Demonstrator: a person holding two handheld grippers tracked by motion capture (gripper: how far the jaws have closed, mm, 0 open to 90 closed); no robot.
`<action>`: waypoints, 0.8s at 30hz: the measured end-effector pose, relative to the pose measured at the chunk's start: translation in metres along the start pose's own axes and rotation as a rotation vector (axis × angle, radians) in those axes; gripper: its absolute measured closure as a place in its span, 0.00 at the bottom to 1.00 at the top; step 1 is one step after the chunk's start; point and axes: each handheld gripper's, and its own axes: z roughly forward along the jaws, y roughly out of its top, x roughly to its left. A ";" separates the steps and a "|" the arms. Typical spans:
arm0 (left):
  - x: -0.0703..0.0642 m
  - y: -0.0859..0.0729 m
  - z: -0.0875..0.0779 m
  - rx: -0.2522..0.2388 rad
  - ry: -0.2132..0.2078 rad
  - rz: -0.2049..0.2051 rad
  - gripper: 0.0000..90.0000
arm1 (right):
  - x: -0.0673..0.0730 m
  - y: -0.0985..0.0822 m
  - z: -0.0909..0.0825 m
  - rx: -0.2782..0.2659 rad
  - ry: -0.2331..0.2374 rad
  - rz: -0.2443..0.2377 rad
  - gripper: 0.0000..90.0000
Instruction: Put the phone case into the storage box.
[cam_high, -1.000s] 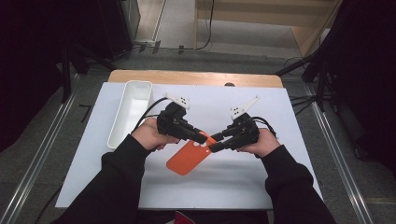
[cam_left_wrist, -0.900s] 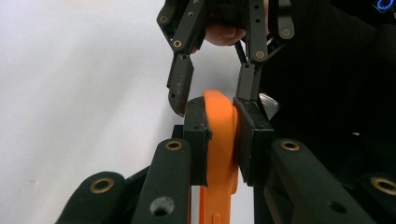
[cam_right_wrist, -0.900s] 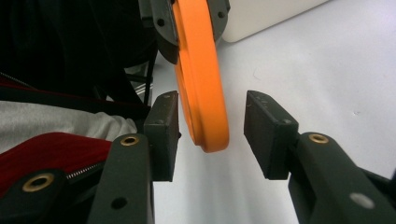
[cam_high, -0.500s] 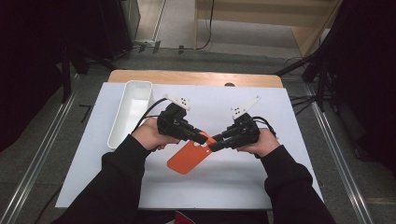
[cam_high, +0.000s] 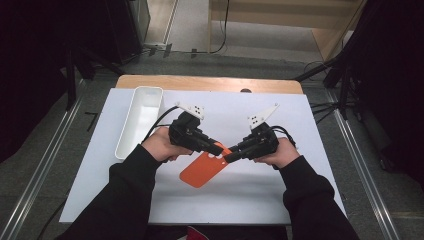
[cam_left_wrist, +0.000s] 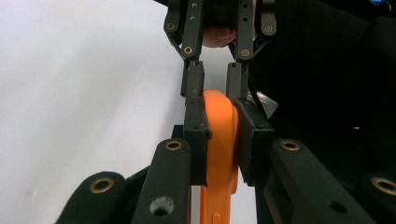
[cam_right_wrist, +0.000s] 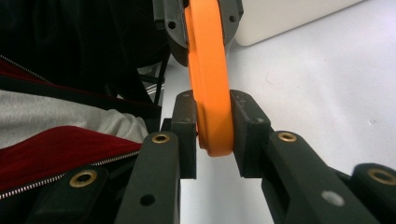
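Black, matte pads of your left gripper (cam_left_wrist: 219, 140) are clamped flat on the rounded edge of the orange phone case (cam_high: 202, 169), a smooth, slightly glossy shell with rounded corners and small cut-outs near its top. Your right gripper (cam_right_wrist: 212, 135) has just been closing its jaws, with the same case between them, and its pads now sit against both faces of the case's far corner. You hold the case tilted and just above the white sheet (cam_high: 310, 195) near the table's middle, its lower end toward you. Around both hands the sheet is smooth and bare, with open room to the right and toward you. To your left, well apart, lies a long white plastic tray (cam_high: 127, 142) with rounded walls. Beyond the sheet runs the table's wooden edge (cam_high: 210, 82).
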 end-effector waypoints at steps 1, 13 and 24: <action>0.000 0.000 0.000 0.002 -0.002 0.008 0.84 | 0.001 0.000 0.000 0.001 0.003 -0.004 0.81; 0.001 -0.001 0.000 -0.004 -0.014 0.005 0.84 | 0.001 0.000 0.000 0.003 0.015 -0.010 0.83; 0.001 -0.001 0.000 -0.009 -0.020 0.021 0.83 | 0.002 0.001 0.000 0.003 0.022 -0.008 0.83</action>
